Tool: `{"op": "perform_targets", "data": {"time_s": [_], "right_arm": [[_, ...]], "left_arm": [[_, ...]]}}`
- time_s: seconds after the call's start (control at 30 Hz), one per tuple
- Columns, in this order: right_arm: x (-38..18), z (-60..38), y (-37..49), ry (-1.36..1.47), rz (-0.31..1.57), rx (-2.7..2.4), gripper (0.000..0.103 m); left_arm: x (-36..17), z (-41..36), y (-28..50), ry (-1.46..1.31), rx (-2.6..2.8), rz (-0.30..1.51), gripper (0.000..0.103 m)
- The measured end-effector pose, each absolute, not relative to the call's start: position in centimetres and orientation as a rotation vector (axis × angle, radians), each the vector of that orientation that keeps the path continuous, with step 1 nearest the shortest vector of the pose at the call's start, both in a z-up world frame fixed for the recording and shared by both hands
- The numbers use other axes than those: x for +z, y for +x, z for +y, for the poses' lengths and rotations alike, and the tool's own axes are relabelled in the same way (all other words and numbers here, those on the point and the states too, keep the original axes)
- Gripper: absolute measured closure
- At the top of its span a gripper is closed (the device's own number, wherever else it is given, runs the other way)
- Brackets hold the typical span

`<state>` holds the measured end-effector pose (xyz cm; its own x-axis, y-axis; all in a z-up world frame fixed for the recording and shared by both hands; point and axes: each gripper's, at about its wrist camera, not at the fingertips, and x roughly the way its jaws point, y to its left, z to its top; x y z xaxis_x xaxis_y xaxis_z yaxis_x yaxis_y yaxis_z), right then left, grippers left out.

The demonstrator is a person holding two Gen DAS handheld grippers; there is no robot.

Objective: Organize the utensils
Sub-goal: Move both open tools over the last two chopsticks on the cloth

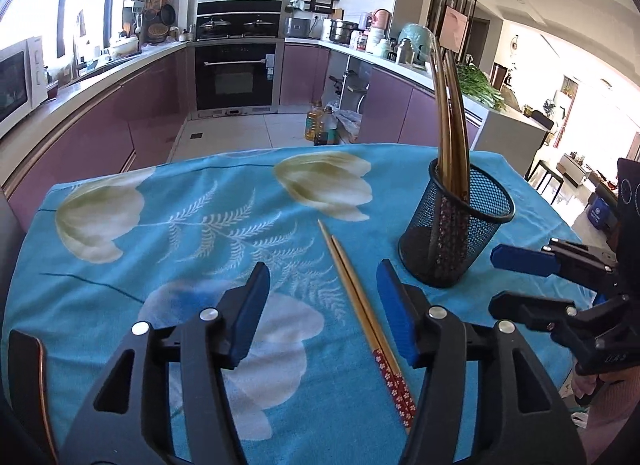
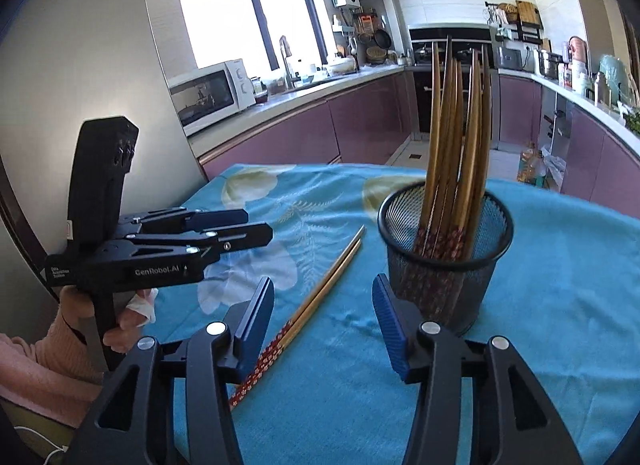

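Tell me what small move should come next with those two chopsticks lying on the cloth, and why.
Probably lower the left gripper and close on the loose chopsticks: they lie flat between its open blue pads, while the rest stand in the mesh holder. The right gripper is open and empty too.

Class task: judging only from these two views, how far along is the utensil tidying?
Done: most chopsticks already stand in the mesh holder. In hand: nothing; the left gripper and right gripper are both open and empty. Left: one pair of chopsticks lies on the blue cloth, not yet picked up.
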<state>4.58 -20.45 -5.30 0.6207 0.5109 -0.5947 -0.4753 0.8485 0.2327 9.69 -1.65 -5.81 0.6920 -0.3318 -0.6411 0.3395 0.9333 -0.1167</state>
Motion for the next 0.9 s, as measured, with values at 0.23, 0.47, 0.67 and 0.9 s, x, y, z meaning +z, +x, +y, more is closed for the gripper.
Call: {"op": "perform_targets", "data": {"time_s": [0.23, 0.47, 0.67, 0.9], "right_arm": [[-8.6, -17.9, 5.2, 0.03, 0.81, 0.524, 0.046], [-9.3, -16.0, 4.8, -0.024, 0.832, 0.509, 0.046], [-9.5, -14.9, 4.7, -0.098, 0.839, 0.476, 0.047], [-9.9, -15.9, 4.8, -0.093, 0.863, 0.455, 0.05]], "left_arm": [[-7.6, -1.4, 9.3, 0.03, -0.329, 0.746, 0.046], [-9.3, -0.9, 9.2, 0.047, -0.31, 0.789, 0.046], [-10.1, -0.7, 9.4, 0.044, -0.316, 0.806, 0.046], [-10.4, -1.1, 9.6, 0.06, -0.329, 0.817, 0.046]]}}
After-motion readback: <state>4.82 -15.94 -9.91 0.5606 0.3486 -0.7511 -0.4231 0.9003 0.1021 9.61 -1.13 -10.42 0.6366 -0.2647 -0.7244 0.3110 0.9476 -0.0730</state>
